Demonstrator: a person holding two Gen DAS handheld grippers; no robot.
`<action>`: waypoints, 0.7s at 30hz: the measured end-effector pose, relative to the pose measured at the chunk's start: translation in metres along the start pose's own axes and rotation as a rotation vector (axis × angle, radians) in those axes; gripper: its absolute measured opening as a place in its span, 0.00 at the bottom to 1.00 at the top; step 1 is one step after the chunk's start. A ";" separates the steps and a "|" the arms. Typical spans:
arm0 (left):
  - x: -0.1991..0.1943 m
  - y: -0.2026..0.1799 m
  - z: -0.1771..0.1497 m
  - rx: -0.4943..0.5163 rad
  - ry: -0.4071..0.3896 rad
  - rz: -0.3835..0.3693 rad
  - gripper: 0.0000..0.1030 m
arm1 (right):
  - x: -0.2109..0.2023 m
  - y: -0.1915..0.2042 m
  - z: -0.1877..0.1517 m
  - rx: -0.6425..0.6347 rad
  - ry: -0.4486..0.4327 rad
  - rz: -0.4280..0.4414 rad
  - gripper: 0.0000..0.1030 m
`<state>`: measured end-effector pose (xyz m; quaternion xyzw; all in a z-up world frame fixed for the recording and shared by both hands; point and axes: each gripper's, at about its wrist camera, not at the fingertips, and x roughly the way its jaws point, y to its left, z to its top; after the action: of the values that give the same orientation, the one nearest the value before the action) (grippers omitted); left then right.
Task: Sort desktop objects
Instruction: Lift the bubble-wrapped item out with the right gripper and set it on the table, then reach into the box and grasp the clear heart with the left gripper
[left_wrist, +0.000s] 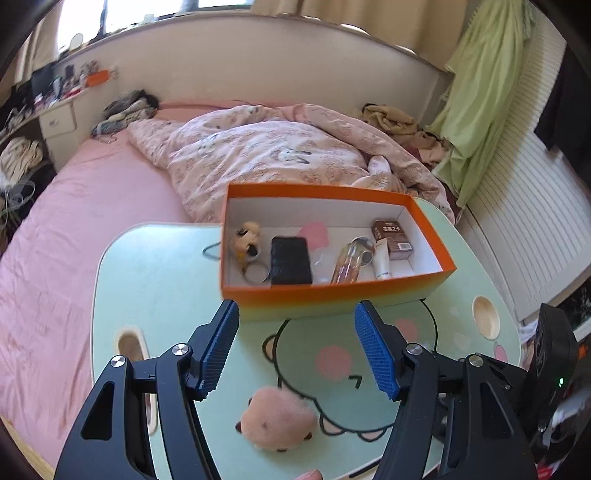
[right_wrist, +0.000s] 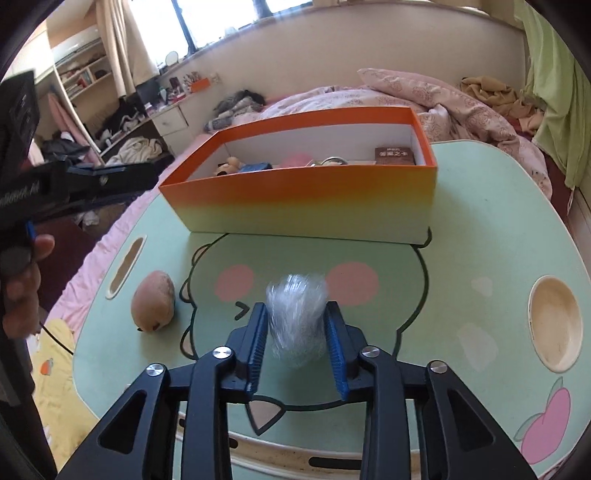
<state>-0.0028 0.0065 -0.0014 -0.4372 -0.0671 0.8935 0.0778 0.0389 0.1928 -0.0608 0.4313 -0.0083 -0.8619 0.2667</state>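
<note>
Right gripper (right_wrist: 295, 332) pinching a crumpled clear plastic wad (right_wrist: 296, 321) between its fingers above the green tabletop (right_wrist: 480, 236), left gripper (left_wrist: 295, 347) spread wide over a pink plush toy (left_wrist: 277, 424), orange box (right_wrist: 303, 206) just beyond

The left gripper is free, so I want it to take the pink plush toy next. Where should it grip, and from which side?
Grip the plush toy across its narrow middle, coming from above with the open left gripper. It lies alone on the table, long and rounded, and soft enough to squeeze.

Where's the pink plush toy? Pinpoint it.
The pink plush toy lies on the green table, below the open left tongs and in front of the orange box.
</note>
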 end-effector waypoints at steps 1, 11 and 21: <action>0.003 -0.004 0.006 0.015 0.007 -0.014 0.64 | -0.003 -0.002 0.000 0.009 -0.013 0.012 0.47; 0.070 -0.044 0.058 0.136 0.168 -0.098 0.64 | -0.025 -0.021 0.004 0.102 -0.074 0.091 0.58; 0.124 -0.062 0.053 0.191 0.364 -0.120 0.42 | -0.030 -0.030 0.005 0.142 -0.080 0.129 0.57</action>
<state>-0.1152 0.0889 -0.0529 -0.5771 0.0070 0.7959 0.1828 0.0363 0.2317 -0.0430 0.4131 -0.1077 -0.8566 0.2898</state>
